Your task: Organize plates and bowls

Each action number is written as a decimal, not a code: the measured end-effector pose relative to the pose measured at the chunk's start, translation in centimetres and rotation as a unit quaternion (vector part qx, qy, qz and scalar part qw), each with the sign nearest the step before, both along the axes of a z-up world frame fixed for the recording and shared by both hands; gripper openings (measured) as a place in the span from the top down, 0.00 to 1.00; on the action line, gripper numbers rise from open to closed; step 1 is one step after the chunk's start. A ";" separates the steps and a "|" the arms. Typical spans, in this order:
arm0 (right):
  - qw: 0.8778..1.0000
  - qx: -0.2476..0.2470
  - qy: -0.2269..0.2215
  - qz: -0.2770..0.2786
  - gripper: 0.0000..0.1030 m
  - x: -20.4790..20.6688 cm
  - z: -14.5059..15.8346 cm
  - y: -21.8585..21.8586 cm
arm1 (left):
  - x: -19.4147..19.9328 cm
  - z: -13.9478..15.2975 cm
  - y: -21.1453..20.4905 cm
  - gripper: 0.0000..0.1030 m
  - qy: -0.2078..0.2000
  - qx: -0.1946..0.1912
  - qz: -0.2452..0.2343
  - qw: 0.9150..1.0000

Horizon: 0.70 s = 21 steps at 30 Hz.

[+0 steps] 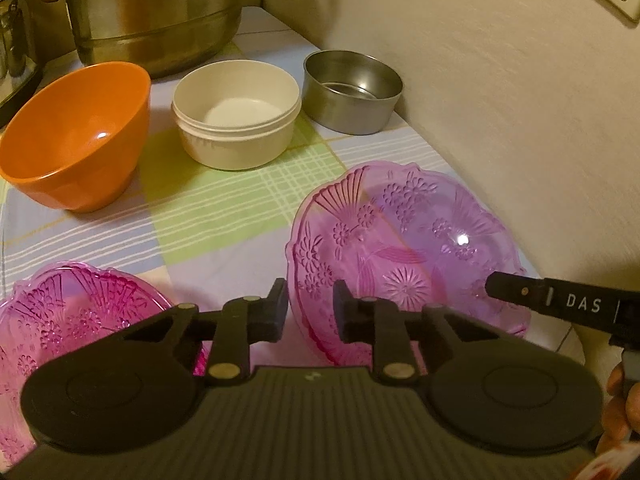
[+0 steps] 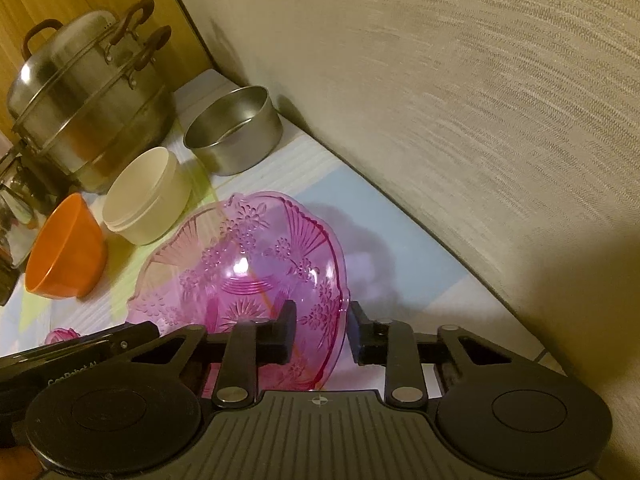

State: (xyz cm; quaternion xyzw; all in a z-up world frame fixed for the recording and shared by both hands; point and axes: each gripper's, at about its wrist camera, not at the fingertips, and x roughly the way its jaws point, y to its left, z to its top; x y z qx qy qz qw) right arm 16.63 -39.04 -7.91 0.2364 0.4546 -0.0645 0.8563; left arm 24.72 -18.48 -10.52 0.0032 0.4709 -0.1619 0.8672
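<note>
A clear pink patterned bowl (image 1: pixel 400 248) (image 2: pixel 240 264) sits on the checked cloth by the wall. My left gripper (image 1: pixel 310 308) has the bowl's near-left rim between its fingers, one pad outside and one inside, closed narrowly on it. My right gripper (image 2: pixel 323 328) holds the opposite rim the same way, and one of its fingers (image 1: pixel 496 286) shows inside the bowl in the left wrist view. A second, darker pink bowl (image 1: pixel 72 312) (image 2: pixel 60 336) lies to the left, apart from both grippers.
Behind stand an orange bowl (image 1: pixel 80 136) (image 2: pixel 64 248), a cream round bowl (image 1: pixel 236 116) (image 2: pixel 148 200) and a steel bowl (image 1: pixel 352 88) (image 2: pixel 236 132). A large steel steamer pot (image 1: pixel 152 12) (image 2: pixel 88 108) fills the back. The wall (image 1: pixel 500 100) runs close along the right.
</note>
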 end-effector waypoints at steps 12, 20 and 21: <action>1.000 -0.015 0.000 -0.004 0.92 -0.2 -0.1 -0.1 | -0.1 0.2 0.3 0.85 0.003 -0.004 0.012 1.000; 1.000 -0.022 -0.012 -0.007 0.92 -0.7 0.6 -0.2 | -0.6 1.4 0.2 0.85 -0.008 -0.010 0.012 1.000; 1.000 -0.023 -0.015 -0.007 0.92 -0.8 0.8 -0.2 | -0.7 1.6 0.2 0.85 -0.010 -0.012 0.012 1.000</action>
